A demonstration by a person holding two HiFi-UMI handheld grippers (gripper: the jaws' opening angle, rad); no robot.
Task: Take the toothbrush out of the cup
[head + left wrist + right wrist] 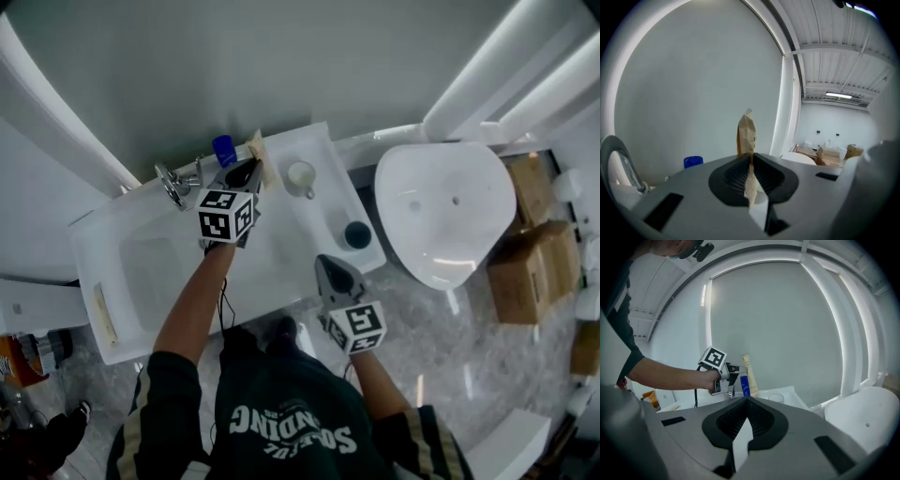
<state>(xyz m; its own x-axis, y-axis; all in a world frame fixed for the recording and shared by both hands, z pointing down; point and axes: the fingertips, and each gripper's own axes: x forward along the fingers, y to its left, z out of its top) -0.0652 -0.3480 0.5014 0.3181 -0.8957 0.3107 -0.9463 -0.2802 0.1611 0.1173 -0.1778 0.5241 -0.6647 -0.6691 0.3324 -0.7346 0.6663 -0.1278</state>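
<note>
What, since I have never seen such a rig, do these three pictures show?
A person stands at a white sink counter, with hand-held tongs in each hand; the marked cubes belong to them. One picture looks down from a head camera; the other two look along each tongs' jaws. On the counter: a white cup, a blue container, a tap and a dark round object. The left tongs are shut on a tan stick, probably the wrapped toothbrush, apart from the cup. The right tongs are shut and empty.
</note>
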